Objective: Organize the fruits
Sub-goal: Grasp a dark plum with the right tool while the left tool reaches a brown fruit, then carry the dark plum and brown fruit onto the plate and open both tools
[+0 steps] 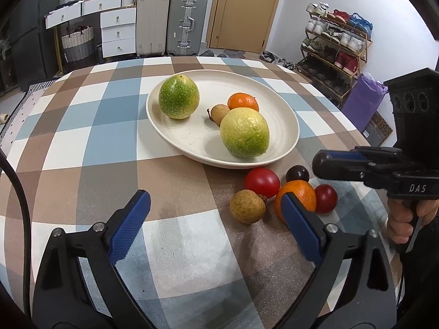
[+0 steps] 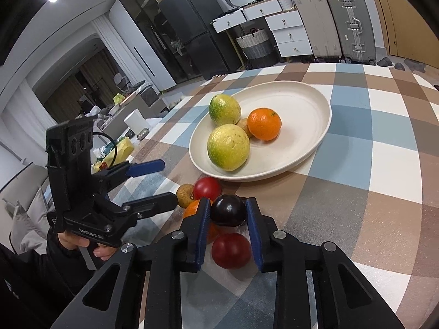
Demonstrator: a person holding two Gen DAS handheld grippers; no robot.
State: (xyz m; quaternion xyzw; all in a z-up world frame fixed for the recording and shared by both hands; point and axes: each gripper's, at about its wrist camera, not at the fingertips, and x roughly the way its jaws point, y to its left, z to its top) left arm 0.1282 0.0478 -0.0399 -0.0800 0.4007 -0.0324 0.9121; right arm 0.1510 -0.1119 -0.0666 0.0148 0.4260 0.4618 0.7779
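Left gripper (image 1: 216, 208): jaws wide, nothing between, over checked tablecloth (image 1: 90, 142). Cream plate (image 1: 290, 115) at 12 o'clock of it, holding two green-yellow fruits, small orange, brown longan. Loose fruit cluster just off plate rim at 6 o'clock: red plums, orange (image 1: 300, 193), longan. Right gripper (image 2: 227, 211): jaws narrow, pads pressed on dark plum (image 2: 227, 209). Room behind: white drawers (image 1: 118, 31) at 11 o'clock, suitcases (image 1: 186, 22) at 12, shoe rack (image 1: 337, 44) at 2.
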